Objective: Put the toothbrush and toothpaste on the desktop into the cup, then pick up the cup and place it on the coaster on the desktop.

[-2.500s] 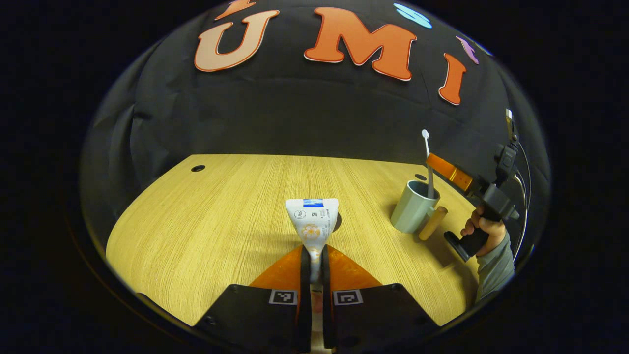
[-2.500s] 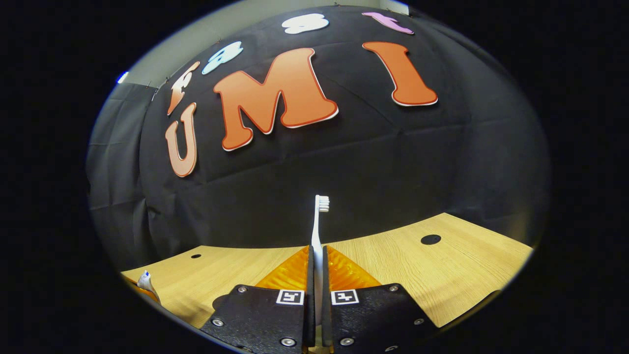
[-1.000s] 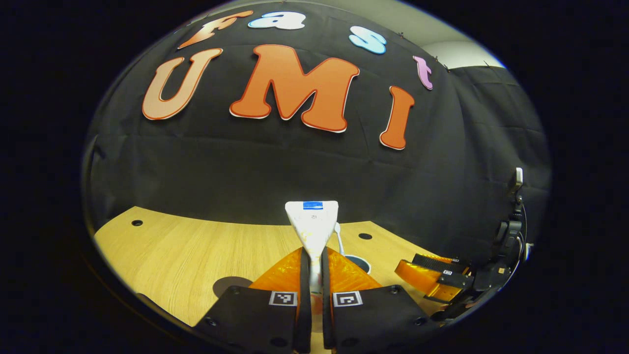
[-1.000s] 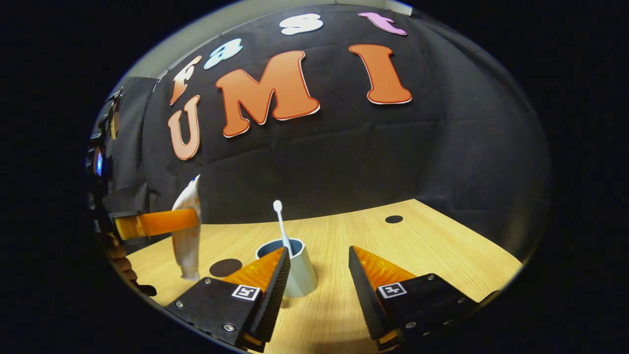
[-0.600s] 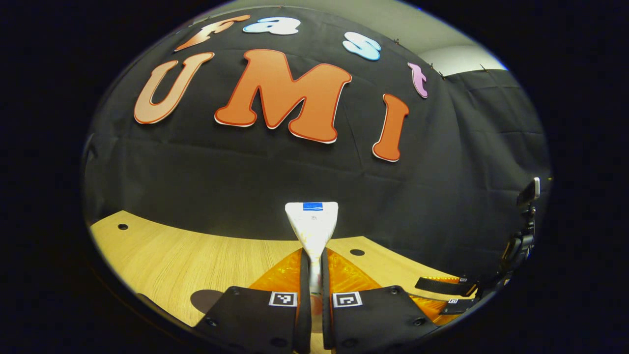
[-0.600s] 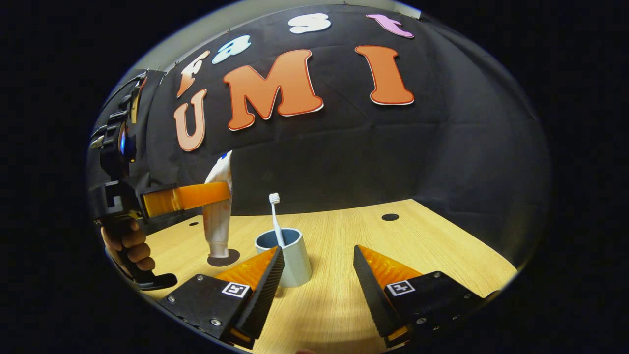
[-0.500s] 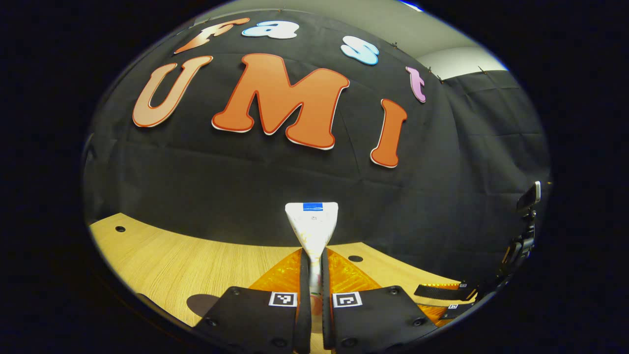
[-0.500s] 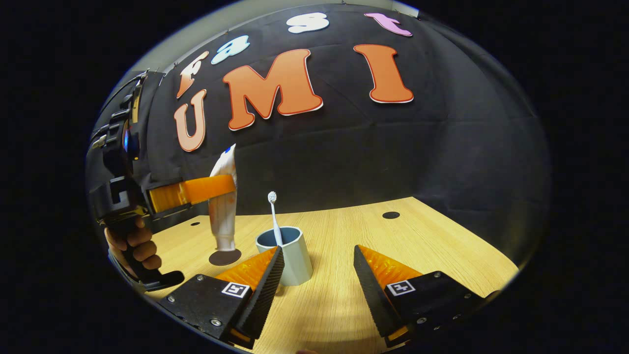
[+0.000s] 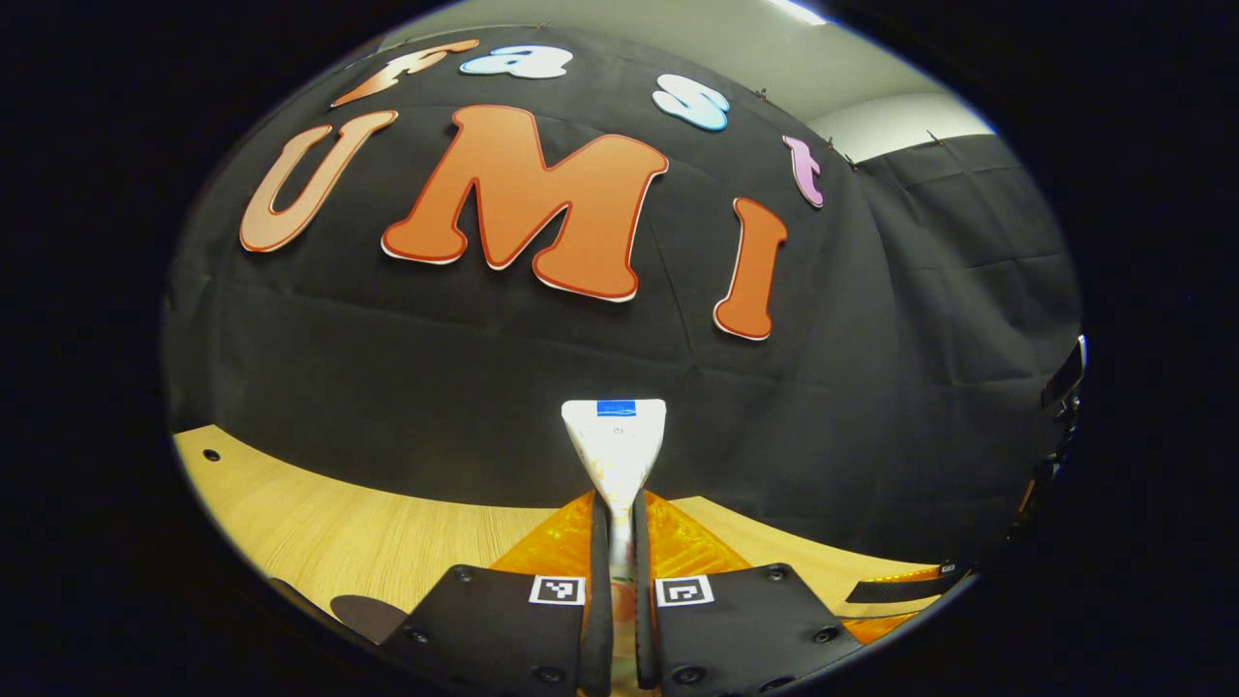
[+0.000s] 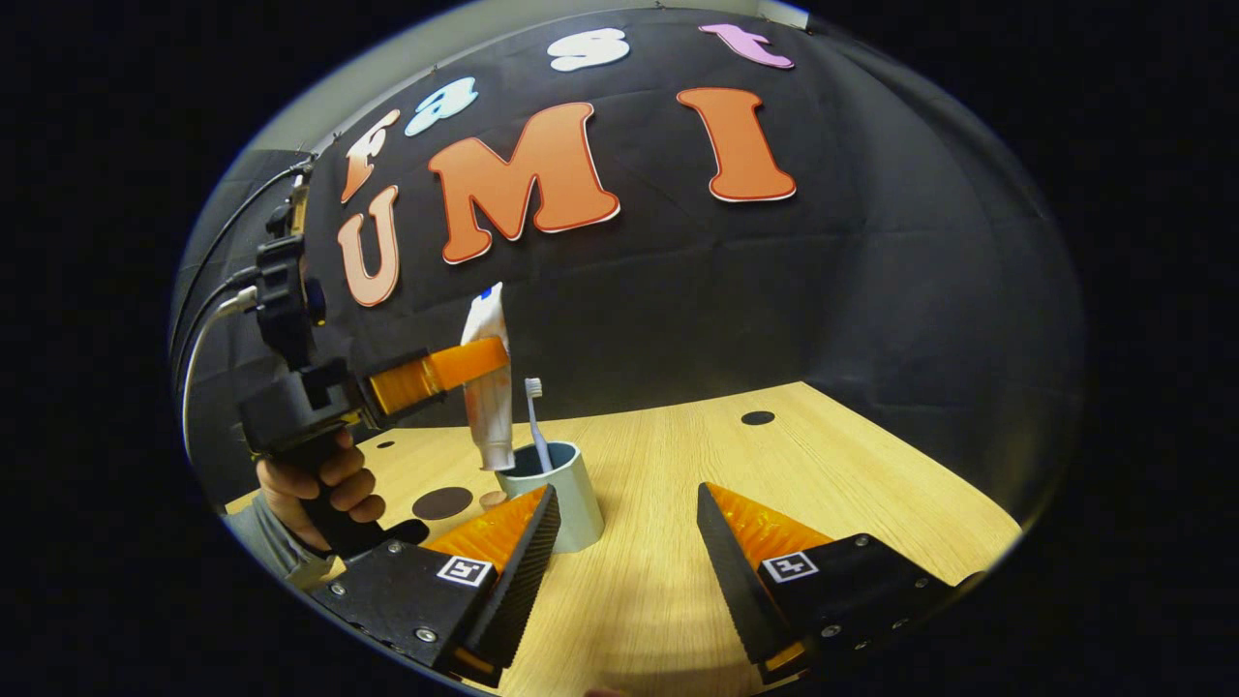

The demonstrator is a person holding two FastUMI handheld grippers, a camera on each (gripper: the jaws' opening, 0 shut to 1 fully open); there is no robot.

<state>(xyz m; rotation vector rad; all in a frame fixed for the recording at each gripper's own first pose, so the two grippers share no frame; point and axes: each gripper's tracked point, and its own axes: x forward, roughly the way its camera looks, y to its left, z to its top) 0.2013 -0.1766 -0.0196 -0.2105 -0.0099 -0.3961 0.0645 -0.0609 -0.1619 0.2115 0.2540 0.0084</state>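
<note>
My left gripper (image 9: 617, 528) is shut on the white toothpaste tube (image 9: 616, 445), which stands upright between its fingers. In the right gripper view that same gripper (image 10: 484, 360) holds the tube (image 10: 490, 387) cap-down just above the rim of the grey-blue cup (image 10: 557, 503). A white toothbrush (image 10: 535, 421) stands in the cup, head up. The dark round coaster (image 10: 442, 502) lies on the desk left of the cup; its edge (image 9: 363, 612) shows low in the left gripper view. My right gripper (image 10: 627, 523) is open, near the cup's right side, holding nothing.
The wooden desktop (image 10: 774, 474) stretches right of the cup, with a small dark hole (image 10: 757, 418) near its back edge. A hand (image 10: 324, 489) grips the left gripper's handle at the left. The right gripper's finger (image 9: 895, 589) shows low right in the left gripper view.
The left gripper has carried the toothpaste rightward from over the coaster to just above the cup. The right gripper, which let go of the toothbrush in the cup earlier, stays open and nearly still.
</note>
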